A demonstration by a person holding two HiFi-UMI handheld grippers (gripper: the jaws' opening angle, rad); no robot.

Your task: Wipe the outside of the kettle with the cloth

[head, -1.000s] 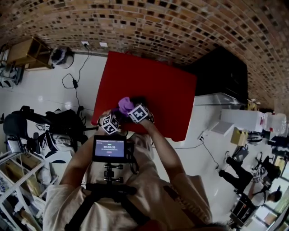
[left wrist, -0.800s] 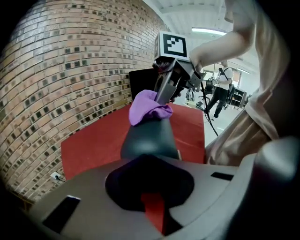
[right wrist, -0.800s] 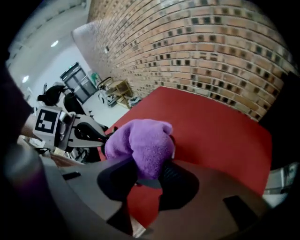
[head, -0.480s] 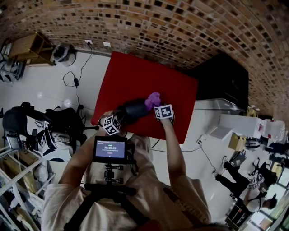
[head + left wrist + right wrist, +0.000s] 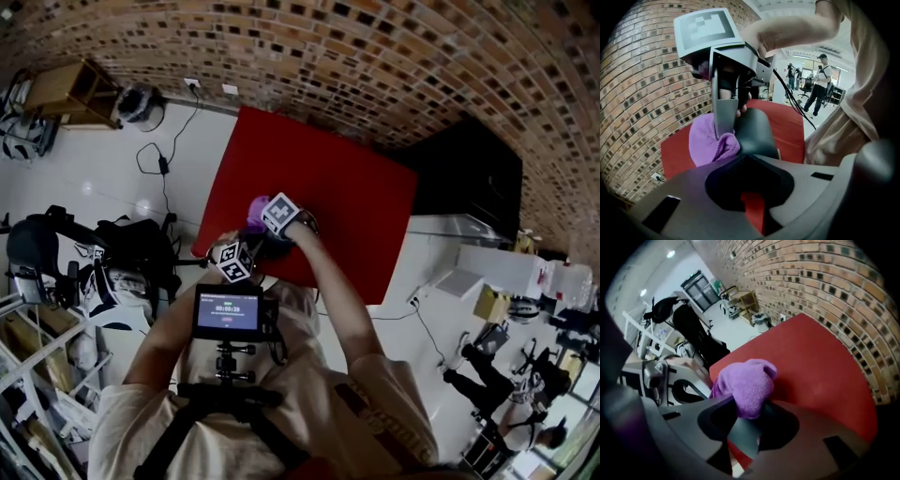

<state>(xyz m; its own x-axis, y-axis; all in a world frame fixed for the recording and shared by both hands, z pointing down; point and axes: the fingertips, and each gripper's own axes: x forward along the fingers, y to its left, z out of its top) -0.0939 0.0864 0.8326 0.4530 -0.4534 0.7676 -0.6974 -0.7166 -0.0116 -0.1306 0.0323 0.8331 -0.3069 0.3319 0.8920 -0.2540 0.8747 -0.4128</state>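
Note:
A dark kettle (image 5: 757,129) rests low over the red table (image 5: 328,187), held at its near end by my left gripper (image 5: 749,164), whose jaws are shut on it. In the head view only a dark sliver of the kettle (image 5: 270,247) shows between the two marker cubes, with the left gripper (image 5: 248,244) at its near side. My right gripper (image 5: 747,420) is shut on a bunched purple cloth (image 5: 745,383) and presses it against the kettle's far left side. From the left gripper view the cloth (image 5: 710,140) sits beside the kettle under the right gripper's grey finger (image 5: 723,110). The cloth (image 5: 255,210) pokes out past the right gripper (image 5: 265,223).
A brick wall (image 5: 375,66) runs behind the table and a black cabinet (image 5: 473,159) stands at its right end. Bags and a cable (image 5: 155,169) lie on the white floor to the left. People (image 5: 820,89) stand far back. A camera screen (image 5: 228,311) hangs at my chest.
The right gripper swept the cloth to the kettle's right end half a second ago and has now come back to its left end. The left gripper and kettle stayed put.

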